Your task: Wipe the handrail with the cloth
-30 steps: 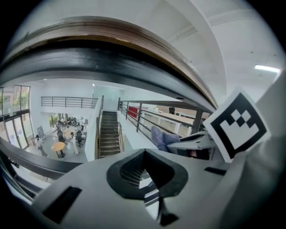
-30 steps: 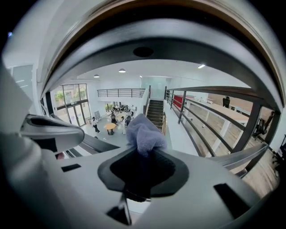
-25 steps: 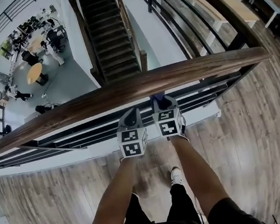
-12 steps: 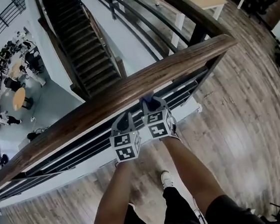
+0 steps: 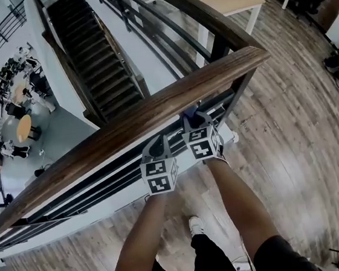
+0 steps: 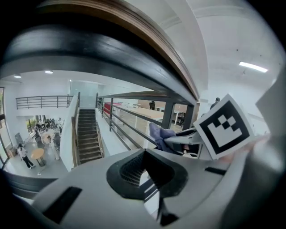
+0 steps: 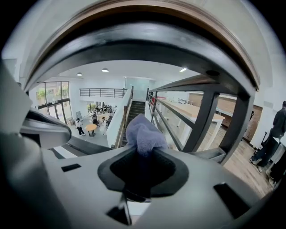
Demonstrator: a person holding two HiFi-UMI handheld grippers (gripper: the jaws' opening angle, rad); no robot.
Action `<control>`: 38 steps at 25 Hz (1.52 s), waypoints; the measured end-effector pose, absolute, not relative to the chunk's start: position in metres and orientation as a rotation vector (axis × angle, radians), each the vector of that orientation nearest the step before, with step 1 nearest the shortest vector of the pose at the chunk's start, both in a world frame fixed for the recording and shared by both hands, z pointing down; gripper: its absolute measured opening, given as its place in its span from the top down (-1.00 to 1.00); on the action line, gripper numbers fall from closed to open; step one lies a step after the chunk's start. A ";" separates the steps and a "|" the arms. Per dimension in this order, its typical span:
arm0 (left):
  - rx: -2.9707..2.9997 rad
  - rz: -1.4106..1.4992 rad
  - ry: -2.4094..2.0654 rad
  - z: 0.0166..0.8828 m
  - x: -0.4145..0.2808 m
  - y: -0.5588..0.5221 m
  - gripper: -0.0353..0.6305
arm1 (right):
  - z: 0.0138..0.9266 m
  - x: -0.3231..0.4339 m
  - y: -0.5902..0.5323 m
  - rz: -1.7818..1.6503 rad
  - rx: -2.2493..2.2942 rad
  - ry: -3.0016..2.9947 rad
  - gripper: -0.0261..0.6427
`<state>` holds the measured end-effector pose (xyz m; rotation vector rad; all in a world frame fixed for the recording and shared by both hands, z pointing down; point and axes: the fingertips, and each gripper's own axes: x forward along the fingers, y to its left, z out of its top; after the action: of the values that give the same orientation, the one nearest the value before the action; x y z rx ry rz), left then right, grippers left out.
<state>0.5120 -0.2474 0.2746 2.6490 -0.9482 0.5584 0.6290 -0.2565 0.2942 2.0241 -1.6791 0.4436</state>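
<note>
Two forearms (image 5: 225, 198) are stretching out toward the handrail (image 5: 126, 129), each hand holding a gripper on the near side of it, above the wooden floor (image 5: 292, 148). The left gripper (image 5: 157, 141) is pointing at the handrail's near edge, its jaws lying together with nothing between them in its own view (image 6: 149, 174). The right gripper (image 5: 197, 122) is sitting just beside it, toward the handrail's end post, its jaws clamping a bluish cloth (image 7: 142, 133). The bunched cloth is sticking out of the jaw tips and lying just under the handrail's near edge (image 5: 190, 117). Whether it is touching the wood cannot be told. In both gripper views the handrail is arching overhead as a brown band over a black one. Directly beneath the handrail, black bars (image 5: 101, 177) are running parallel to it. Beyond and well below the handrail, a dark staircase (image 5: 90, 56) is descending toward a lower floor, where a round table (image 5: 23, 127) is standing with people around it.
</note>
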 end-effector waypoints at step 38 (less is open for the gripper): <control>2.678 0.408 -1.043 0.302 0.414 -0.226 0.89 | 0.278 0.601 -0.207 0.184 2.221 -1.738 0.69</control>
<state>0.4137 -0.2261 0.3016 2.6782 -1.0434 0.4084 0.6007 -0.2068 0.2785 2.2214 -1.7378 0.1836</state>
